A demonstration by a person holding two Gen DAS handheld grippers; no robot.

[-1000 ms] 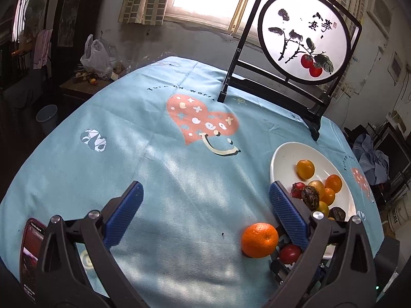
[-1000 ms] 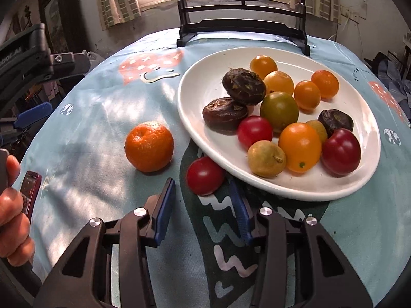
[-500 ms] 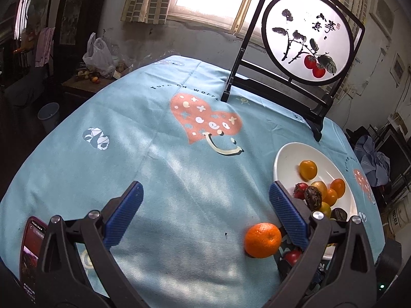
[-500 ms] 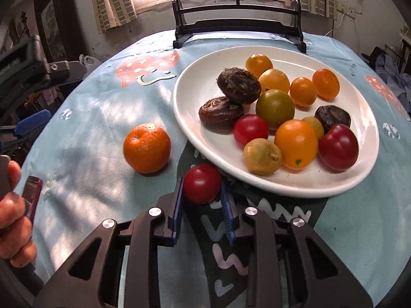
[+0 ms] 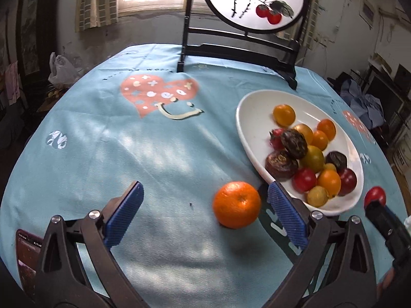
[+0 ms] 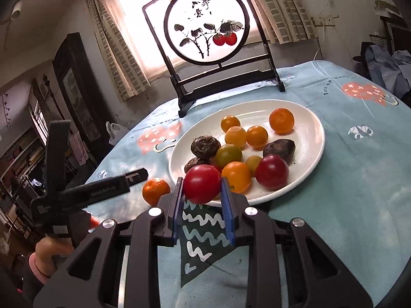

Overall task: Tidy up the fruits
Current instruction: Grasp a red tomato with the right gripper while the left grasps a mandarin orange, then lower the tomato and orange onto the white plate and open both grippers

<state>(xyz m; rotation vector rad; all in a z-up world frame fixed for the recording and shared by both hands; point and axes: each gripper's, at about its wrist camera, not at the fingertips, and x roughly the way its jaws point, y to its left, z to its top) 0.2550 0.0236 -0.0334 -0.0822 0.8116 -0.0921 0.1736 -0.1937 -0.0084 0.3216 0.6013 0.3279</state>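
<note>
The right tongs [image 6: 202,188] are clamped on a glossy round red tomato [image 6: 202,183], both blue pads pressed to its sides, and the fruit is carried clear of the light-blue printed cloth [image 6: 359,179] that covers the worktop. Just beyond the held tomato the near rim of the white oval ceramic plate [image 6: 308,138] is seen, with a heap of small orange, yellow, green and red tomatoes and three dark wrinkled fruits lying in it. In the left wrist view the same red tomato [image 5: 375,197] is seen at the tip of the right tongs [image 5: 375,201], to the right of the plate [image 5: 253,128] and above the cloth.

The left tongs [image 5: 205,210] are spread wide with nothing gripped. A round dimpled orange mandarin [image 5: 236,204] rests on the cloth [image 5: 154,154] between their blue ribbed pads, close to the right pad and well apart from the left one; whether that right pad touches it cannot be told. From the right tongs the mandarin [image 6: 156,190] is seen off to the left, beside the plate's rim, with the left tongs' dark frame [image 6: 84,192] reaching toward it and a hand [image 6: 50,252] in a pink cuff behind.

Far beyond both tongs a black-framed round table screen painted with red fruit [image 6: 206,28] stands at the worktop's far edge. A dark phone [image 5: 27,254] lies at the left tongs' lower left.
</note>
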